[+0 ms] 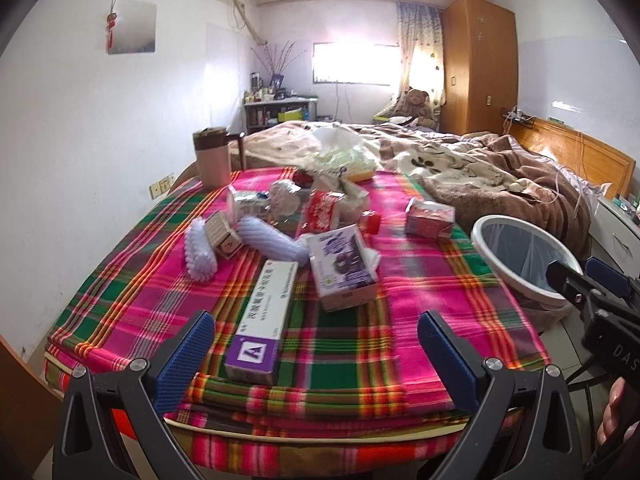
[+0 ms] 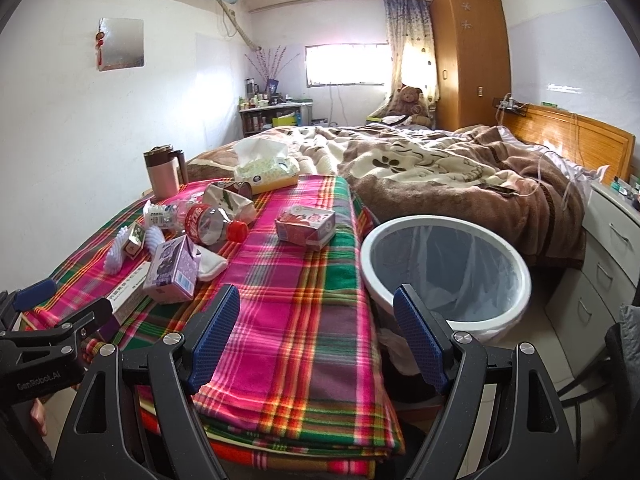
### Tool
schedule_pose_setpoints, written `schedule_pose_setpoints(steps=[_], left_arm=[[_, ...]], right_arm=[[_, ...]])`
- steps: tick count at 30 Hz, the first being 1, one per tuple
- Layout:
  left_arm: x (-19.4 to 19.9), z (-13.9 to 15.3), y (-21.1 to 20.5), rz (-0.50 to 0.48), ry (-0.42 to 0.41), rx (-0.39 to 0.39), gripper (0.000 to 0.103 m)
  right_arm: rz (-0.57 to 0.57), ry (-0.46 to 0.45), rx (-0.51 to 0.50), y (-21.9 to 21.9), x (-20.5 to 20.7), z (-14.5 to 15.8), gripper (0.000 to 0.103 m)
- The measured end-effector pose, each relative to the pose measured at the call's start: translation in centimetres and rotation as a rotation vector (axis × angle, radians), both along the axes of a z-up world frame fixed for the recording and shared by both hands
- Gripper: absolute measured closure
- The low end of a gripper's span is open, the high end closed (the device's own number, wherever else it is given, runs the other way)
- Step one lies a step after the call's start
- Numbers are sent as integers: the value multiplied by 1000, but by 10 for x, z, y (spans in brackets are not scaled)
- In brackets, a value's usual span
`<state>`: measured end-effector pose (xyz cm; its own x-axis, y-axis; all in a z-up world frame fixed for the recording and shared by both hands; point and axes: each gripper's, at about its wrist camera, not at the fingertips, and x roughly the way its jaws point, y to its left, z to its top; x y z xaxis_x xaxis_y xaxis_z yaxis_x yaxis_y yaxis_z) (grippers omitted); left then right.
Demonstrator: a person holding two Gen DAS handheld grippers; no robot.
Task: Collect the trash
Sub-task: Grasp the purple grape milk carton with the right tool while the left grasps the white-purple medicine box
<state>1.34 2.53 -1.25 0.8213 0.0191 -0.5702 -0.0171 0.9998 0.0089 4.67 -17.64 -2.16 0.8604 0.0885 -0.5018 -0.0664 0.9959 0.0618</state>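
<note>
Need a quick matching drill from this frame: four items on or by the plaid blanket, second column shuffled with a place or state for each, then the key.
Column 1
1. long white box
2. plastic bottle
3. trash bin
4. tissue box

Column 2
A. beside the blanket's right edge, lined with a clear bag
B. at the far end of the blanket, a tissue sticking up
C. on its side, red cap on
D. nearest the open left tongs, purple end toward the camera

Pairs: 1-D, 2-C, 3-A, 4-B

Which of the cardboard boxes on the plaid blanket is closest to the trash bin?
The pink box, lying alone near the bin. The purple carton and long white box lie farther left in the clutter.
</note>
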Motion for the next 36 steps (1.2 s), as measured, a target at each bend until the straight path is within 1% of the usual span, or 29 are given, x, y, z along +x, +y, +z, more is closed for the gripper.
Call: schedule_pose_setpoints(steps=[5, 11, 14, 17, 21, 23, 25, 28, 32, 36], left_arm=[[15, -23, 31, 34, 80, -52, 0], [36, -44, 44, 41, 135, -35, 0], [51, -54, 50, 47, 162, -30, 4], [61, -58, 58, 51, 181, -38, 8], [77, -65, 69, 34, 225, -83, 22], [81, -67, 72, 18, 227, -98, 28], [85, -68, 75, 12, 231, -100, 45], [85, -66, 83, 16, 222, -121, 62], [79, -67, 99, 41, 204, -152, 63], [70, -65, 108, 85, 191, -127, 63]], right_arm=[[46, 32, 24, 14, 15, -10, 22], [102, 63, 23, 35, 31, -14, 22], [121, 76, 30, 44, 37, -15, 22], [141, 86, 12, 55, 43, -17, 22], [156, 107, 14, 64, 49, -19, 22], [161, 114, 12, 69, 51, -19, 22], [166, 119, 6, 74, 54, -19, 22], [172, 128, -1, 84, 59, -21, 22], [191, 144, -11, 96, 61, -24, 22], [220, 160, -23, 110, 63, -27, 22]])
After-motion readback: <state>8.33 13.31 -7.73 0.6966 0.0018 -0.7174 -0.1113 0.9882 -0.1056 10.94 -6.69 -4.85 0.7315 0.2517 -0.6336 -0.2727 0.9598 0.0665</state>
